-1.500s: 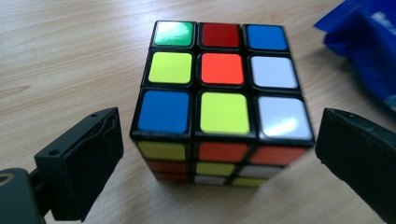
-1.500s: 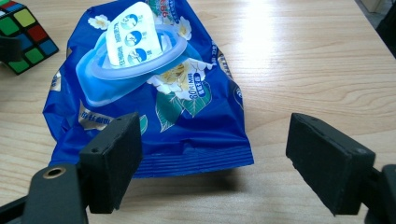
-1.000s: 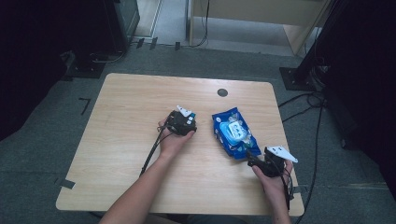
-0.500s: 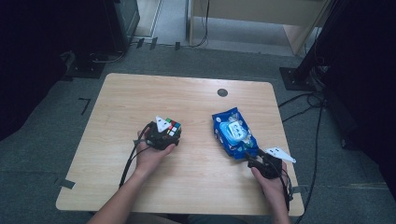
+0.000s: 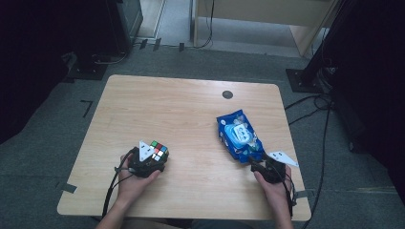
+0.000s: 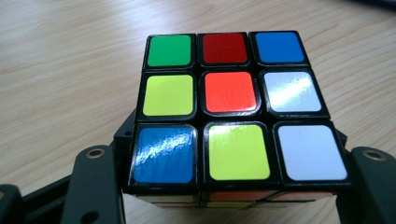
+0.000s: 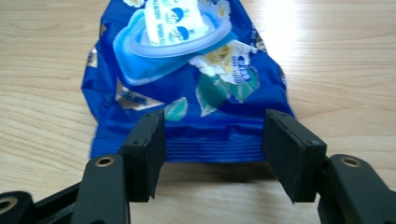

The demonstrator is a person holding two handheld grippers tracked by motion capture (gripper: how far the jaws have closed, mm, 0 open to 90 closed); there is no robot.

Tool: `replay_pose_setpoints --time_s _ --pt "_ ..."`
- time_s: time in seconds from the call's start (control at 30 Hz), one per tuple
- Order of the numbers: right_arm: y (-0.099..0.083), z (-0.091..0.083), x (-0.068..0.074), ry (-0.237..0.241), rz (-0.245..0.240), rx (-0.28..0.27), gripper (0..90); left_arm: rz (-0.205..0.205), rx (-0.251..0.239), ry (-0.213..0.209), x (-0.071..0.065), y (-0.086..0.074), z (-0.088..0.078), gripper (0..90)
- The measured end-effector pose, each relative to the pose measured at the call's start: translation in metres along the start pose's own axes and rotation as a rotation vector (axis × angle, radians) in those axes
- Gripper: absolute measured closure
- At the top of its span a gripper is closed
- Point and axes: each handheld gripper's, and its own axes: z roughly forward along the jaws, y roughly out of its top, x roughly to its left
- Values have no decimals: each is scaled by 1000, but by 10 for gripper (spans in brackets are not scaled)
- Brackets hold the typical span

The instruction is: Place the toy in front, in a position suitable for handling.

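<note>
The wooden table (image 5: 181, 109) carries a wipes pack (image 5: 239, 136) at three o'clock; the right gripper (image 5: 264, 164) has just been closing, jaws apart around its seam (slippery film may slide); the left gripper (image 5: 145, 162) clamps the puzzle cube (image 5: 157, 150) at seven.

surface (image 5: 157, 105): light wood, rounded corners, on grey carpet floor (image 5: 57, 124) | far edge: dark round cap (image 5: 228, 94) | right half: blue wipes pack (image 5: 239, 136) lay flat, angled | near-left: colour cube (image 5: 157, 151), contact with the surface not discernible
</note>
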Motion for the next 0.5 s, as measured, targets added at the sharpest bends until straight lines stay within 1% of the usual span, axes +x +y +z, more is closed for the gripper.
replay_pose_setpoints --time_s 0.03,0.1,0.13,0.17,0.2,0.23,0.3,0.33,0.37,0.4,0.5 --pt "1 2 5 6 -7 1 413 -5 -3 -1 0 -1 -1 338" --pt "1 4 10 10 -21 3 409 14 -12 12 0 1 -4 337" --pt "1 6 13 16 -32 4 400 13 -17 12 0 1 -5 337" --pt "1 6 13 16 -32 4 400 13 -17 12 0 1 -5 337" --pt "0 8 19 25 -35 11 375 0 -28 3 1 2 -6 337" --pt "0 9 21 23 -46 9 373 -6 -26 2 1 2 -6 337" --pt "0 10 27 36 -49 13 360 -7 -23 3 1 1 -6 337" --pt "0 10 27 36 -49 13 360 -7 -23 3 1 1 -6 337" --pt "1 11 31 39 -58 16 334 -4 -21 3 1 0 -5 337" --pt "2 11 31 39 -61 15 330 -6 -22 -2 1 0 -5 337" --pt "3 10 29 38 -50 8 314 -1 -23 -1 1 -1 -5 337"
